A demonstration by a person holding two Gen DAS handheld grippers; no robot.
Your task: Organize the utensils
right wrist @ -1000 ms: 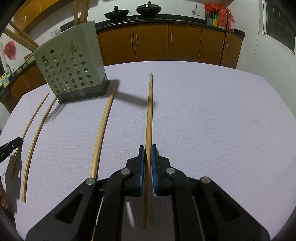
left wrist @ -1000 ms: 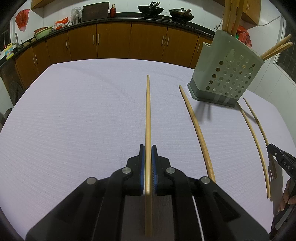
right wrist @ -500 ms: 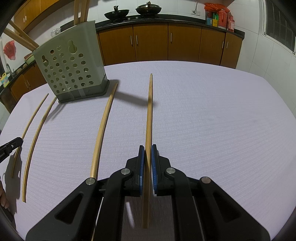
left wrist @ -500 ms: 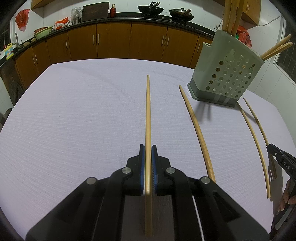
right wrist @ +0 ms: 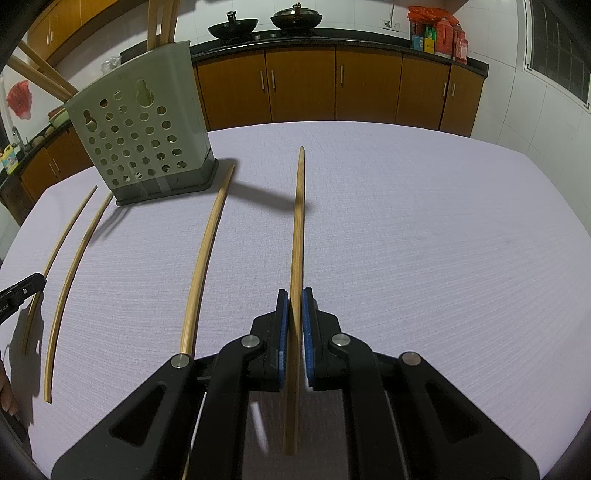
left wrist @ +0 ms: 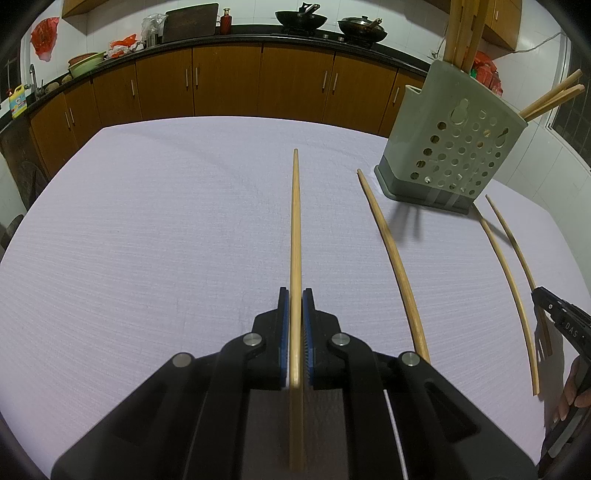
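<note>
- Chopsticks are the things to be tidied: one is clamped between the closed jaws of the left gripper (left wrist: 295, 325), and one is clamped the same way in the right gripper (right wrist: 295, 325).
- Each held chopstick (left wrist: 295, 236) is pinched near its thick end, so the thin tip points forward and down toward the table (left wrist: 147, 240); this is probably so it can be steered into the holder.
- The grey holder with holes (left wrist: 454, 147) stands on the table between the two grippers, and some chopsticks (left wrist: 461, 29) are already stuck in its top.
- Three loose chopsticks are seen lying flat on the table, near the holder.
- In the left wrist view, the sink side of the kitchen is shown.
- In the right wrist view, the right gripper's held chopstick (right wrist: 297, 236) and a window are shown instead.
</note>
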